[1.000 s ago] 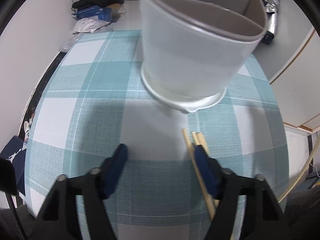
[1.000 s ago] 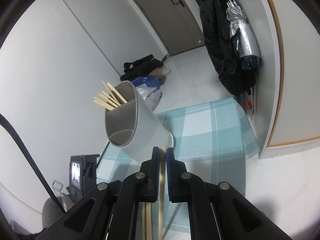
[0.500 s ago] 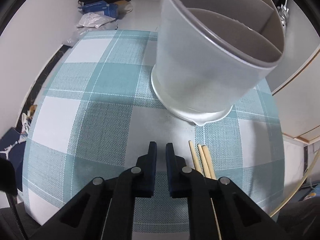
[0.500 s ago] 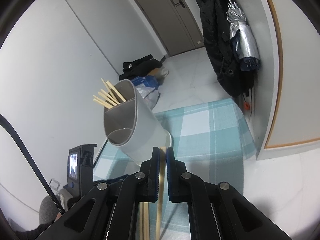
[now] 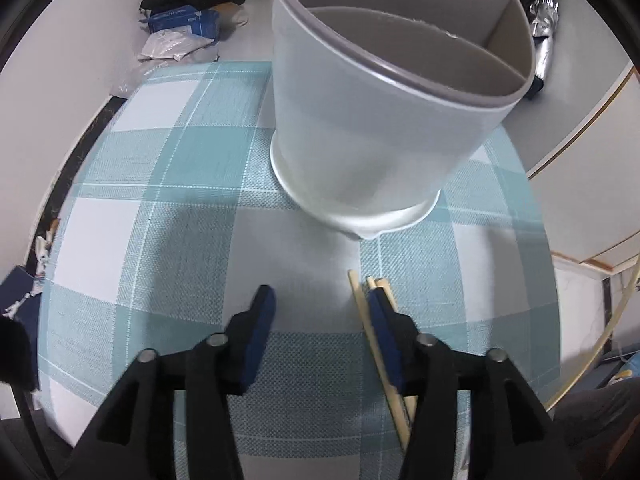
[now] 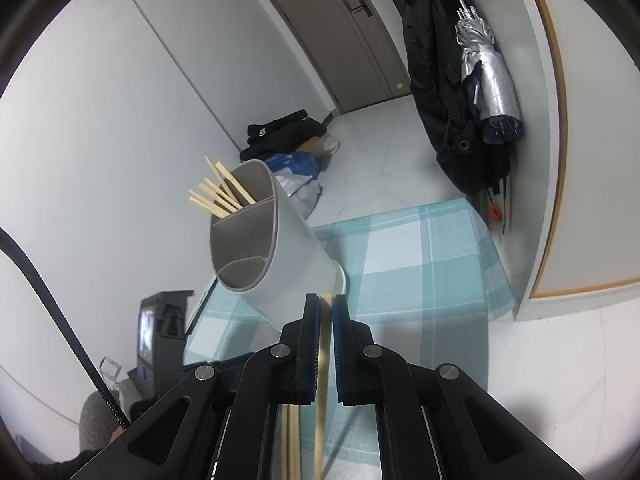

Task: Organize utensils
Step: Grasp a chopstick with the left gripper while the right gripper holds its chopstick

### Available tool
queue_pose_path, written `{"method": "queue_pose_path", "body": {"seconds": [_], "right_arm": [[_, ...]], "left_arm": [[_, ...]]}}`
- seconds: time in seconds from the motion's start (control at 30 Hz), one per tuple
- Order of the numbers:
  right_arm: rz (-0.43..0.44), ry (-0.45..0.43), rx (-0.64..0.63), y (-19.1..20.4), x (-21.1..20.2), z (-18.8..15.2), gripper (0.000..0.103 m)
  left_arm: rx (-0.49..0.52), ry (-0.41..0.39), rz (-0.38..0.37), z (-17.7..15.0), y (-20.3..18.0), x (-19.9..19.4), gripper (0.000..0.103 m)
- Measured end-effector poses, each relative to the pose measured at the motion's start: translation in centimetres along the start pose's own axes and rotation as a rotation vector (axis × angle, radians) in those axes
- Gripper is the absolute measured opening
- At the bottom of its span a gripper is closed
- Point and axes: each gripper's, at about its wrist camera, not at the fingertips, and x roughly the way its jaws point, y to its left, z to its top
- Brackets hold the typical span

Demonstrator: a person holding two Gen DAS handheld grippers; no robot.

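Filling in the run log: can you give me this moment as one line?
left tool: open, over loose chopsticks on checked tablecloth | right tool: shut on chopstick | utensil holder: chopsticks in far compartment

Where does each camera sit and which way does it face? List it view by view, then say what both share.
Left wrist: sits on the left gripper, angled down at the checked tablecloth, the utensil holder and loose chopsticks; both open fingers show.
Right wrist: sits on the right gripper, facing across the room toward the door; its fingers, shut on a chopstick, show.
Shared: the utensil holder, the tablecloth and the clutter on the floor.
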Motion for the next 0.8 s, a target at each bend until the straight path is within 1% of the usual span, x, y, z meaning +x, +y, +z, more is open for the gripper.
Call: {"method": "queue_pose_path", "body": {"seconds": [0.07, 0.17, 0.2, 0.23, 0.27, 0.37, 0.43, 0.5, 0.57, 0.63, 0.73, 0.8], "right_arm": [[0.001, -0.002, 0.001, 0.0, 0.0, 0.0, 0.006], [0.005, -0.005, -0.001, 0.1, -0.2, 0.1, 0.006], [0.005, -0.007, -0.002, 0.1, -0.2, 0.1, 0.006], [0.006, -0.008, -0.003, 0.1, -0.3, 0.1, 0.006], [0.008, -0.007, -0.003, 0.2, -0.3, 0.1, 0.006], [0.009, -0.005, -0.008, 0.4, -0.2, 0.0, 0.006], [0.01, -0.005, -0.009, 0.5, -0.2, 0.1, 0.006], [0.011, -0.006, -0.008, 0.5, -0.3, 0.1, 0.006], [0.012, -0.009, -0.006, 0.5, -0.3, 0.2, 0.006], [0.012, -0.015, -0.01, 0.6, -0.4, 0.3, 0.006], [0.003, -0.02, -0.031, 1.0, -0.5, 0.3, 0.006], [-0.006, -0.021, -0.047, 1.3, -0.4, 0.3, 0.006]], "left_arm": [[0.027, -0.002, 0.017, -0.6, -1.0, -0.1, 0.05], [0.054, 0.007, 0.033, -0.6, -1.4, 0.3, 0.055], [0.073, 0.012, 0.045, -0.5, -1.7, 0.5, 0.057], [0.114, 0.022, 0.071, -0.5, -2.3, 0.8, 0.059], [0.126, 0.025, 0.083, -0.6, -2.9, 0.5, 0.06], [0.085, 0.056, 0.061, -0.2, -2.4, 1.0, 0.059], [0.093, 0.065, 0.08, 0.1, -2.6, 1.2, 0.059], [0.072, 0.065, 0.082, 0.3, -2.6, 1.5, 0.058], [0.055, 0.054, 0.085, 0.8, -2.4, 1.6, 0.047], [0.032, 0.036, 0.083, 1.1, -2.1, 1.5, 0.02], [-0.011, 0.028, 0.062, 1.6, -1.7, 1.7, 0.004], [-0.04, 0.009, 0.033, 1.7, -1.2, 1.9, 0.003]]}}
